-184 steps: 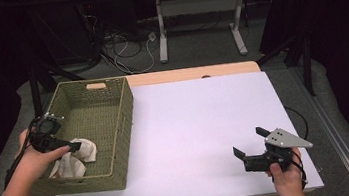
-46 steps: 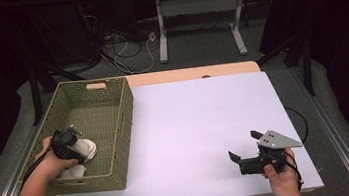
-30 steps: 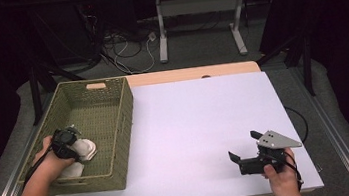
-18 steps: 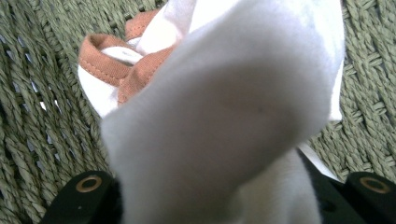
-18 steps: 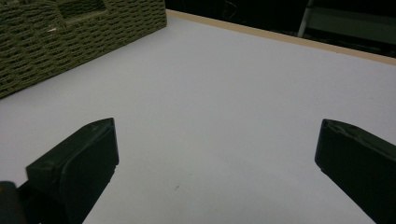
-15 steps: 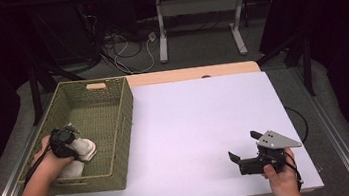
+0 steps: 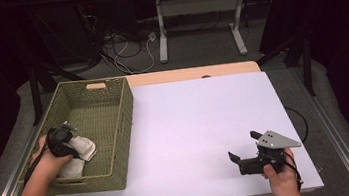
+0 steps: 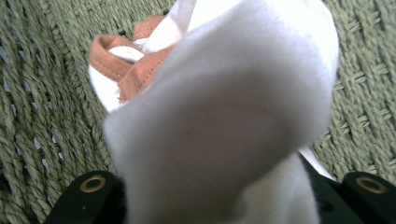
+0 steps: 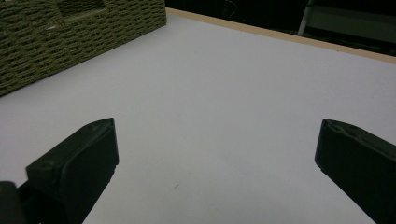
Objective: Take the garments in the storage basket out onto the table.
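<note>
I find the left gripper (image 7: 67, 141) down inside the woven basket (image 7: 116, 130), which stands at the left edge of the white table (image 7: 200, 120). Its jaws have just been closing, and a bundle of white cloth (image 8: 224, 126) sits between them. In the left gripper view the cloth bulges up from between the two black jaws and hides their pads, so I read it as grasped. An orange-brown hem (image 8: 135, 65) shows on the part of the cloth that lies farther off, against the basket's woven floor.

From the high view, the cloth (image 7: 81, 152) lies in the near left part of the basket, close to the near wall. My left hand (image 7: 52, 163) is over the basket's left rim.

The right gripper (image 7: 243, 160) sits at the near right of the table, low over its surface and well apart from the basket. It points left toward the basket. In the right gripper view its jaws stand wide apart with only bare table between them: released, grasping nothing. The basket's side wall (image 9: 70, 37) shows at the far left of that view.
</note>
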The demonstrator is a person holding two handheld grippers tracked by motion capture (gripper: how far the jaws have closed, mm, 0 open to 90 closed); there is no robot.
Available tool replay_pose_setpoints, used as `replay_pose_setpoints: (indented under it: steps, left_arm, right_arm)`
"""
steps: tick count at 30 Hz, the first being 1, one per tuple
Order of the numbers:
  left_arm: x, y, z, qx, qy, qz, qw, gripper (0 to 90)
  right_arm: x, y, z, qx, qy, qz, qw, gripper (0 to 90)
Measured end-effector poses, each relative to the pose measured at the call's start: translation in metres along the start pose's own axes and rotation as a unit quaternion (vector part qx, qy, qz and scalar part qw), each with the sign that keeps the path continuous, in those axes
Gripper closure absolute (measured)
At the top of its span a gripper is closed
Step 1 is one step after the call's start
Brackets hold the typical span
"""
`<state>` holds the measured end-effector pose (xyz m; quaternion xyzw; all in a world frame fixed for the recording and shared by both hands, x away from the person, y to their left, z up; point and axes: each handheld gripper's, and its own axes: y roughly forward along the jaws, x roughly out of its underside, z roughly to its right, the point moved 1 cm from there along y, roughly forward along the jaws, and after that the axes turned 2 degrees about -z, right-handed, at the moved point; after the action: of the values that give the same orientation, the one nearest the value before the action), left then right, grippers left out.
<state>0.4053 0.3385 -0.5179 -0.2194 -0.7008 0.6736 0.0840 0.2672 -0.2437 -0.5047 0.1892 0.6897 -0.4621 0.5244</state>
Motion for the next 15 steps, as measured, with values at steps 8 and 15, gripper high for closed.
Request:
replay_pose_setpoints:
  steps: [8,15]
  left_arm:
    - [0.0003,-0.0033,-0.0027,0.0,-0.001,0.015,0.9999,77.5]
    - [0.0004,-0.0073,-0.0044,0.002,-0.008,0.031,0.9995,77.5]
  right_arm:
    - [0.0001,0.0002,0.0,0.001,0.0,-0.001,1.0,0.0]
    - [0.0003,0.0003,0.0003,0.002,0.001,0.0,1.0,0.0]
